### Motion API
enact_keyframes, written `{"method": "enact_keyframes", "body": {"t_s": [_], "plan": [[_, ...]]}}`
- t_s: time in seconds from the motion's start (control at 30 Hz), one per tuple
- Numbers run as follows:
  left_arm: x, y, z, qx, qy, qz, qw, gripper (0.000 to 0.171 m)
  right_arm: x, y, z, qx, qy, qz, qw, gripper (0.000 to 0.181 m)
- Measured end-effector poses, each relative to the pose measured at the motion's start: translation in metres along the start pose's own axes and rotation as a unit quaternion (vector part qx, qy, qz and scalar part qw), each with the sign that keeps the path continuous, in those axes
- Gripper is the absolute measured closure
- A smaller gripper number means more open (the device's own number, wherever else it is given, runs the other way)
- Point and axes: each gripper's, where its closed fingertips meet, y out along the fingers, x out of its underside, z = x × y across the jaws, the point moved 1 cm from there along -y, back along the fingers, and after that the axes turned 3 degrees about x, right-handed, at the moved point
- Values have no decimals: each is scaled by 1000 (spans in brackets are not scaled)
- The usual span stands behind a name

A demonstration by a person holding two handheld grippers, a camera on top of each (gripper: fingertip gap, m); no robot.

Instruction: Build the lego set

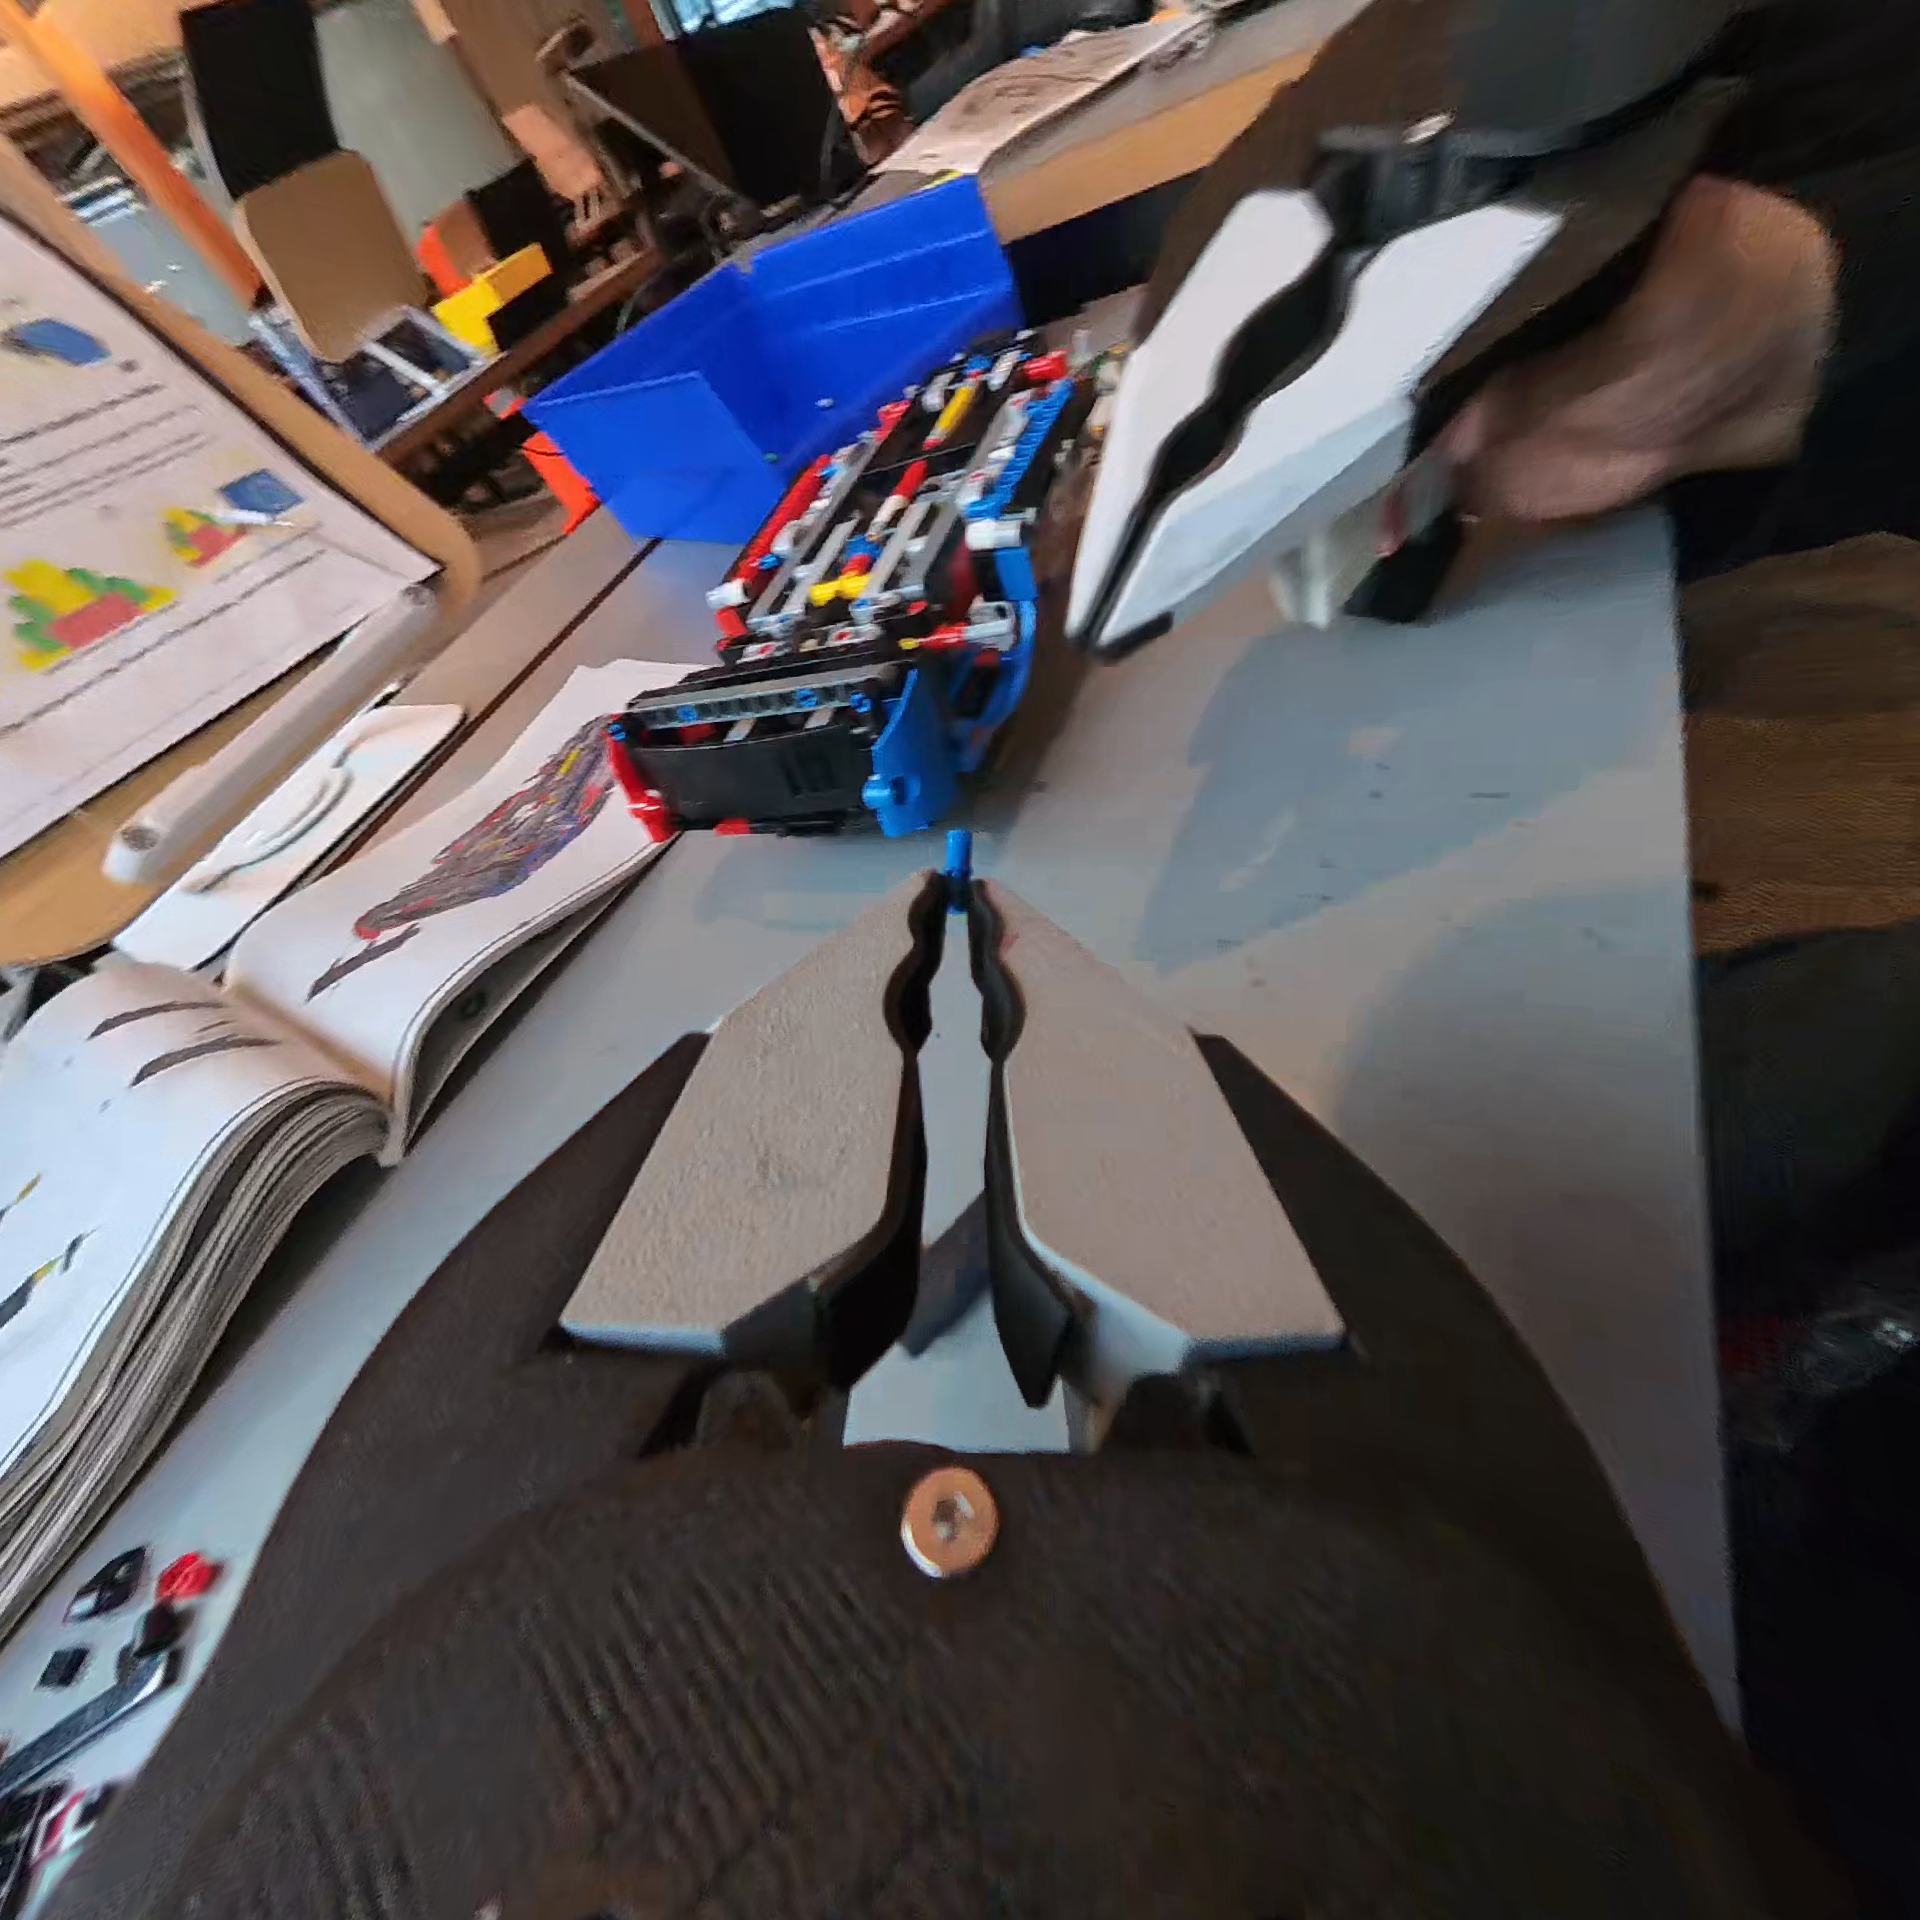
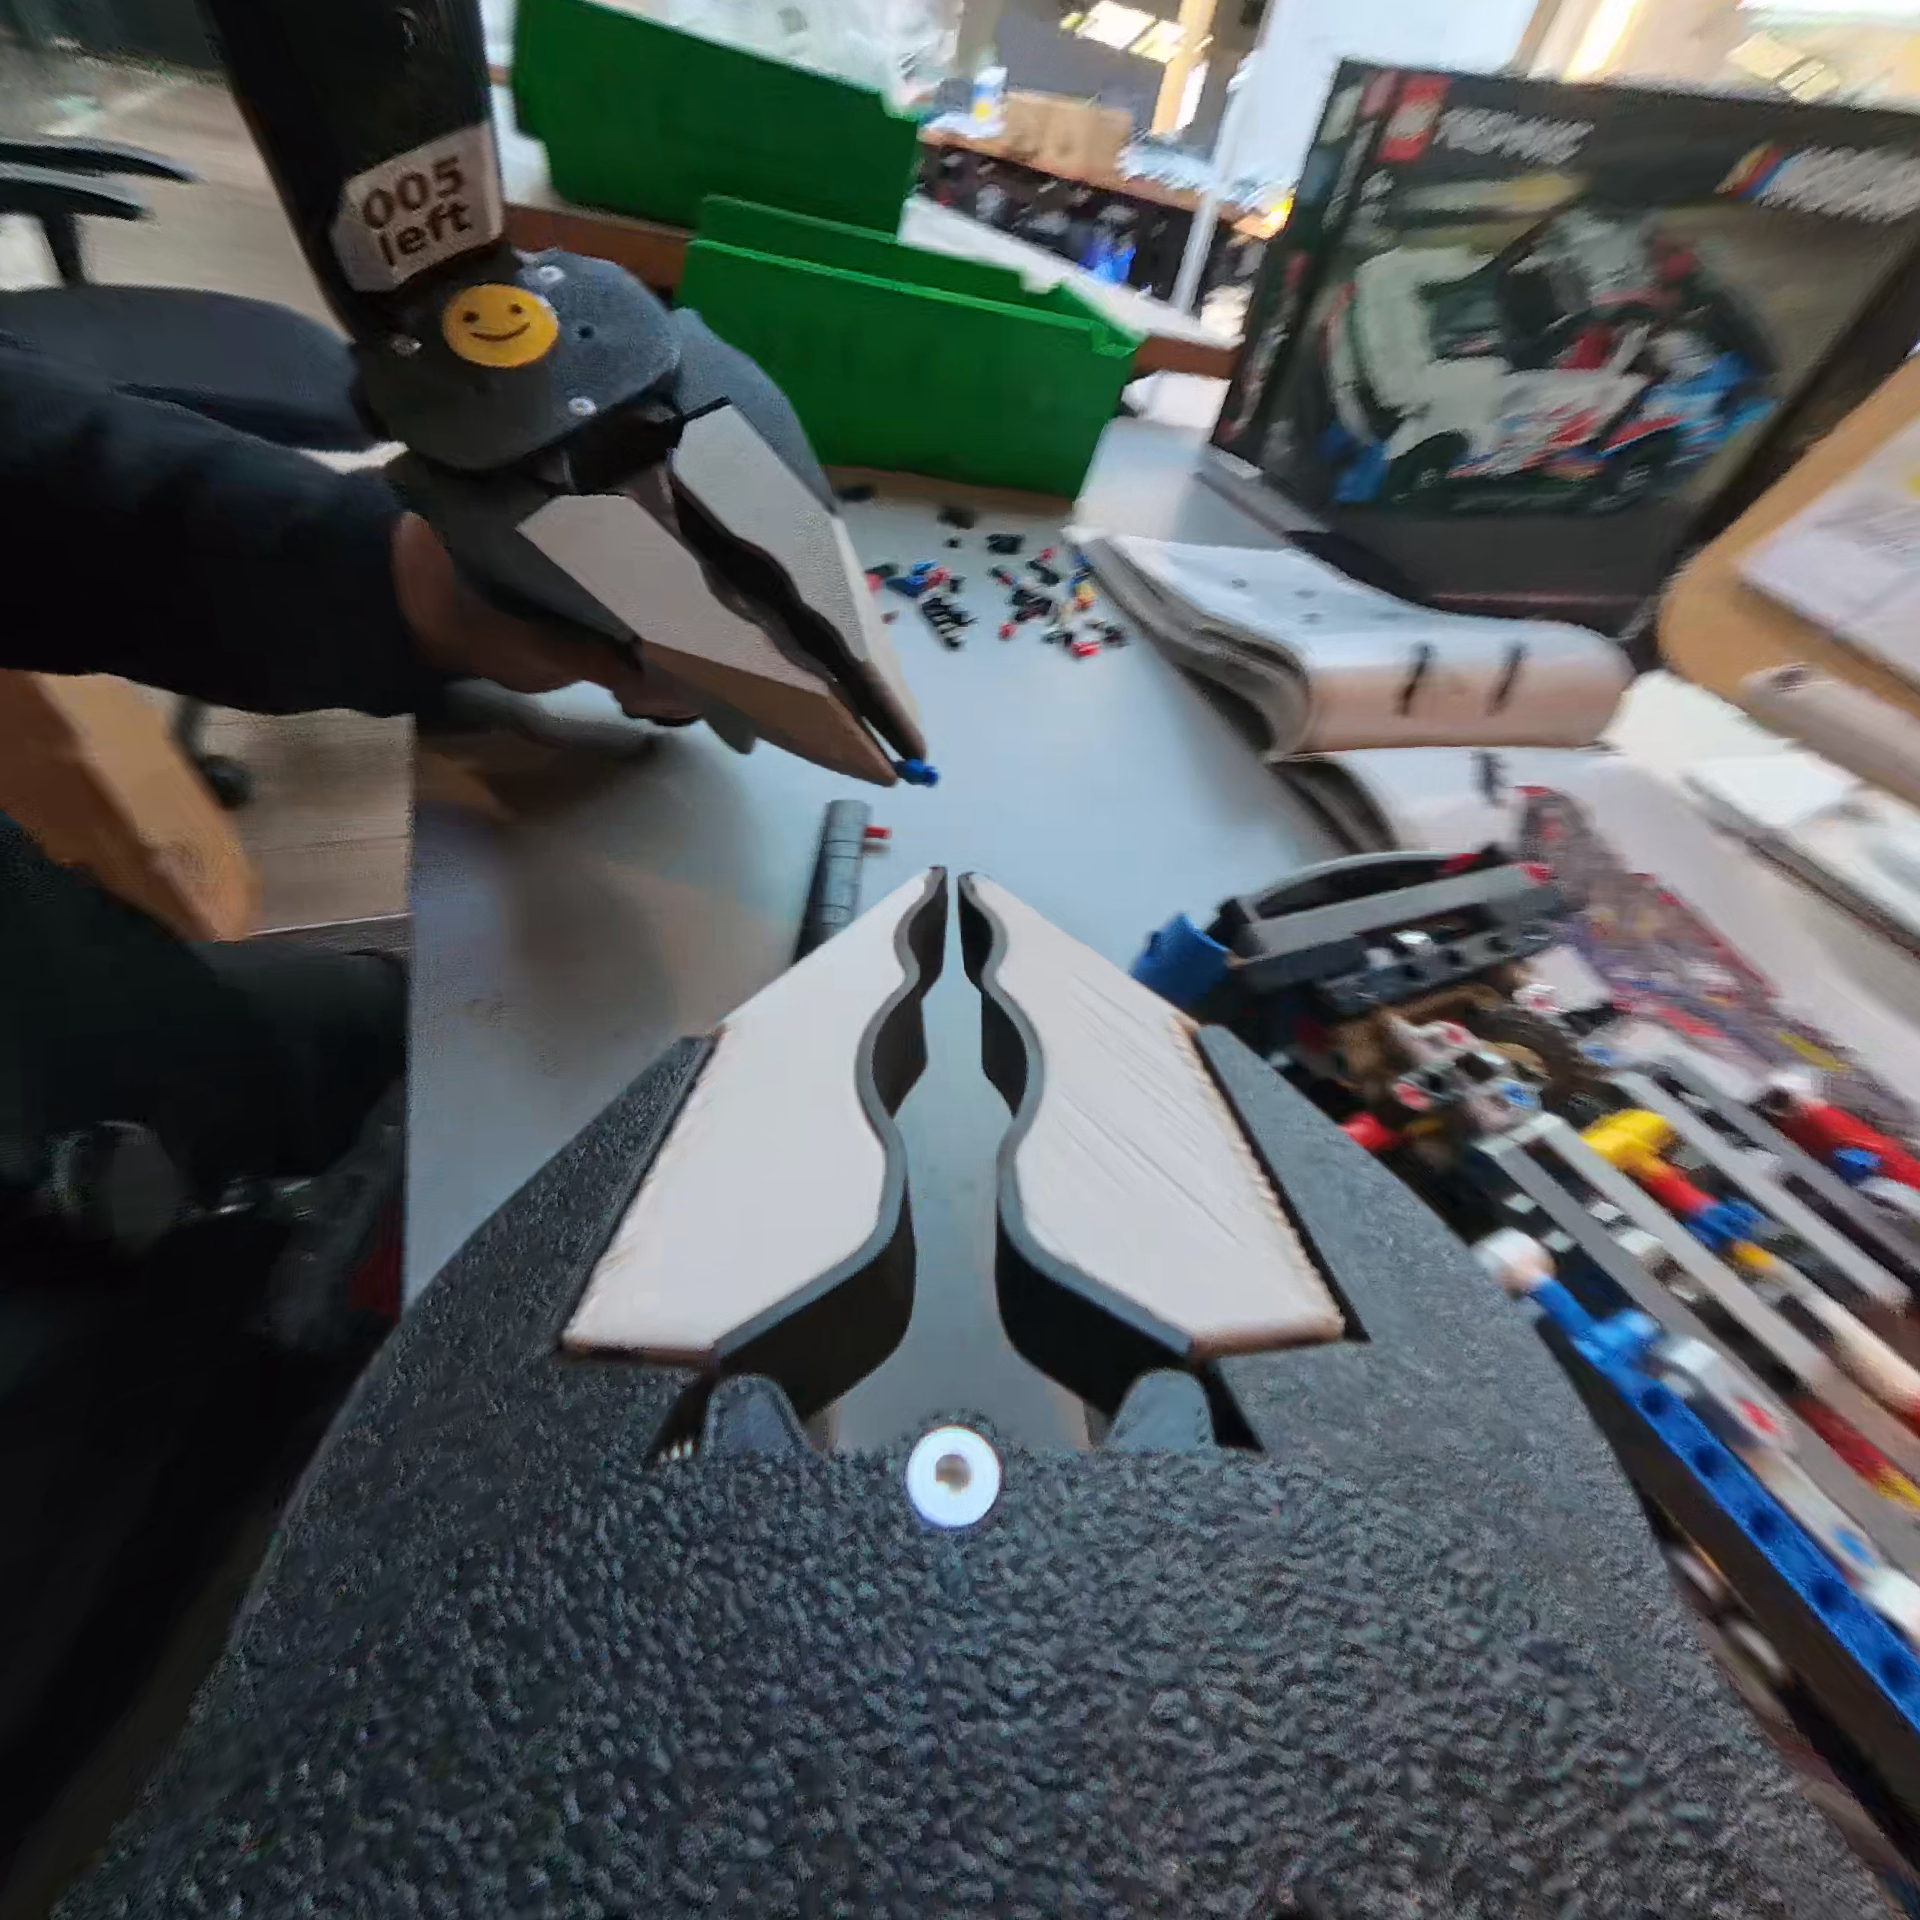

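Note:
My left gripper (image 1: 957,889) is shut on a small blue pin (image 1: 957,856), held just above the grey table; the pin also shows in the right wrist view (image 2: 918,772) at the left gripper's tips (image 2: 902,764). The half-built blue, black and red lego car (image 1: 883,603) lies on the table beyond the pin, and at the right of the right wrist view (image 2: 1558,1101). My right gripper (image 2: 951,881) is shut and empty over the table; in the left wrist view (image 1: 1096,632) it hovers just right of the car. A dark beam (image 2: 840,878) lies ahead of it.
An open instruction book (image 1: 312,987) lies left of the car. A blue bin (image 1: 790,343) stands behind the car. Several loose pieces (image 2: 997,597) lie near green bins (image 2: 894,364). The set's box (image 2: 1579,301) stands at the back right. The table edge (image 1: 1688,935) is on the right. The gap from one gripper's tips to the other's is roughly 5 cm.

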Motion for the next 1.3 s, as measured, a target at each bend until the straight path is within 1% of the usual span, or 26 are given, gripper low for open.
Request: {"method": "enact_keyframes", "body": {"t_s": [0.07, 0.13, 0.17, 0.27, 0.37, 0.47, 0.57, 0.63, 0.7, 0.8, 0.83, 0.9, 0.93, 0.97, 1.0, 1.03, 1.1, 1.17, 1.23, 1.3], "plan": [[-7, -3, 10, 27, 8, 14, 999, 170, 4, 9, -11, -62, 17, -21, 998, 176], [-9, -6, 20, 55, 10, 10, 998, 171, 6, 13, -19, -107, 19, -32, 994, 172], [-8, -7, 24, 66, 8, -2, 998, 171, 6, 14, -22, -121, 19, -34, 992, 168], [-3, -8, 33, 73, 20, -30, 997, 171, 7, 17, -34, -147, 5, -43, 988, 169], [-1, -8, 42, 79, 47, -46, 995, 171, 8, 20, -43, -146, -28, -47, 988, 168], [-1, -7, 48, 85, 55, -51, 994, 170, 11, 20, -50, -157, -51, -53, 985, 168], [-1, -6, 53, 94, 54, -52, 993, 170, 12, 20, -51, -153, -54, -55, 985, 170], [-2, -5, 52, 93, 51, -45, 993, 171, 12, 19, -51, -151, -60, -53, 985, 176], [-3, -5, 54, 107, 32, -37, 993, 170, 11, 16, -53, -152, -67, -49, 985, 176], [-1, -4, 55, 113, 33, -42, 992, 170, 15, 16, -53, -152, -70, -60, 984, 176], [1, -4, 53, 110, 22, -48, 993, 169, 17, 17, -50, -144, -72, -66, 985, 176], [10, -3, 35, 80, -41, -74, 993, 158, 23, 15, -41, -126, -71, -81, 986, 177], [19, -3, 27, 72, -91, -101, 988, 153, 26, 14, -36, -119, -66, -91, 987, 177], [32, -4, 22, 74, -139, -136, 978, 148, 31, 12, -31, -112, -58, -105, 987, 176], [44, -7, 19, 75, -174, -172, 967, 149, 36, 11, -25, -103, -49, -121, 986, 177], [55, -11, 15, 68, -195, -201, 958, 148, 41, 11, -18, -88, -40, -137, 986, 177], [69, -22, 11, 64, -206, -233, 948, 145, 45, 15, -10, -71, -18, -155, 985, 177], [71, -32, 4, 49, -213, -233, 947, 145, 48, 23, -11, -75, -3, -174, 982, 177], [75, -38, -1, 32, -211, -241, 947, 145, 53, 35, -12, -74, -15, -198, 977, 177], [79, -38, -4, 18, -204, -251, 946, 145, 61, 44, -20, -92, -24, -234, 968, 177]]}}
